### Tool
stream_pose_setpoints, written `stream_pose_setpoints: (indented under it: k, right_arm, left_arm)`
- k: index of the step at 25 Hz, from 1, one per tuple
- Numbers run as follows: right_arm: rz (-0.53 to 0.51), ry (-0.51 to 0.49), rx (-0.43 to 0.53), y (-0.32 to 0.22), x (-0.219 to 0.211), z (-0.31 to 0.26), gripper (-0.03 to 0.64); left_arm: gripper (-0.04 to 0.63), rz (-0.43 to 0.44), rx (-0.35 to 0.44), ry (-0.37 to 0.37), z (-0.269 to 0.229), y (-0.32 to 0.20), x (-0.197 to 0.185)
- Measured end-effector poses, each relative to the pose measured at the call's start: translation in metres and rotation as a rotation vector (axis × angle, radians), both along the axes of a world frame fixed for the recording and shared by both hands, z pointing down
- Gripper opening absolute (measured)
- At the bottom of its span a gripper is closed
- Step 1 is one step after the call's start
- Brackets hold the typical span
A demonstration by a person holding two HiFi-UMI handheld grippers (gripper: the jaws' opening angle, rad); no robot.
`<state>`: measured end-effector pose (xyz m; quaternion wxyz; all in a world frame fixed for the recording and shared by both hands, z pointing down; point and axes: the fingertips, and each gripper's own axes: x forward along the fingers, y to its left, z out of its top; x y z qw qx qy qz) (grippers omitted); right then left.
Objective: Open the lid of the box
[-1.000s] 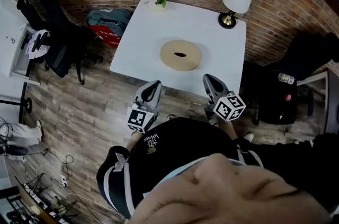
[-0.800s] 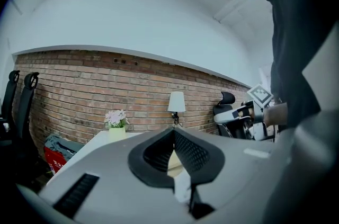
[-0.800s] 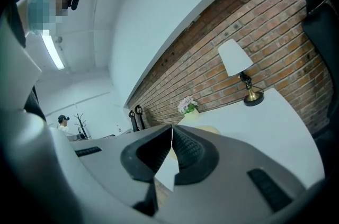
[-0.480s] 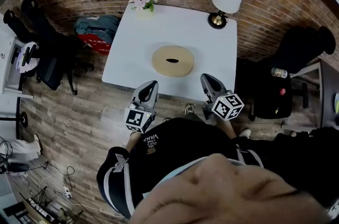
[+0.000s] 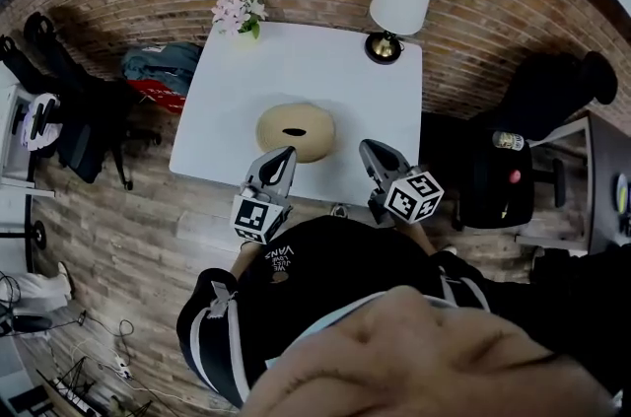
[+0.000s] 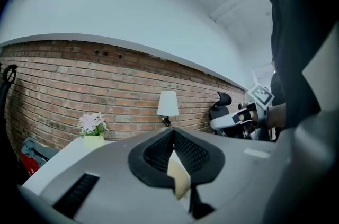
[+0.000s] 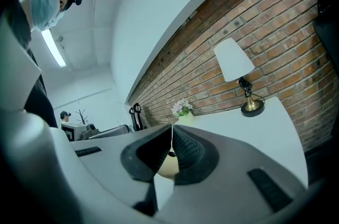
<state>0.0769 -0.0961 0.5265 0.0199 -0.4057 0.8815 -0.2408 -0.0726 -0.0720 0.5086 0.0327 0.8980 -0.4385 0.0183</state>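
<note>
A round, tan wooden box (image 5: 295, 131) with a dark slot in its lid sits near the front edge of the white table (image 5: 325, 70). My left gripper (image 5: 285, 153) hovers just before the box's front rim, jaws shut and empty. To the right of the box, my right gripper (image 5: 366, 147) is over the table's front edge, also shut and empty. In the left gripper view the closed pads (image 6: 172, 132) hide most of the box (image 6: 179, 178). Through the right gripper (image 7: 171, 127) only a sliver of the box (image 7: 168, 164) shows.
A white-shaded lamp (image 5: 398, 3) stands at the table's far right corner and a pot of pink flowers (image 5: 238, 10) at the far left. Black office chairs (image 5: 69, 124) stand left of the table, another (image 5: 498, 178) at the right. A teal and red bag (image 5: 158, 70) lies by the brick wall.
The table and box have come nearer in the head view. Both grippers now reach the table's front edge, and both stay shut.
</note>
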Motion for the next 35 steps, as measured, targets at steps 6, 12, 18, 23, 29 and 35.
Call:
stream_pose_setpoints:
  k: [6,12,18,23,29,35]
  right_arm:
    - [-0.067,-0.012,0.000,-0.017,0.015,0.008,0.005]
    - [-0.099,-0.018,-0.007,-0.028,0.022,0.019,0.005]
    - [-0.059,-0.035,0.002,-0.036,0.019,0.026,0.005]
    - [-0.021,-0.030,0.019,-0.047,0.003,0.030,0.005]
    - [0.003,0.006,0.044,-0.058,-0.011,0.047,0.006]
    - [-0.030,0.068,0.016,-0.054,-0.028,0.079,0.009]
  left_arm:
    - [0.011,-0.037,-0.012,-0.018,0.004,-0.022,0.022]
    - [0.010,-0.061,-0.026,-0.034,0.014,-0.035,0.033]
    - [0.011,0.003,-0.038,-0.047,0.020,-0.052,0.039]
    - [0.011,0.071,-0.032,-0.073,0.016,-0.069,0.025]
    - [0.011,0.176,-0.050,-0.152,0.034,-0.075,0.009]
    - [0.012,0.270,-0.068,-0.298,0.062,-0.071,0.005]
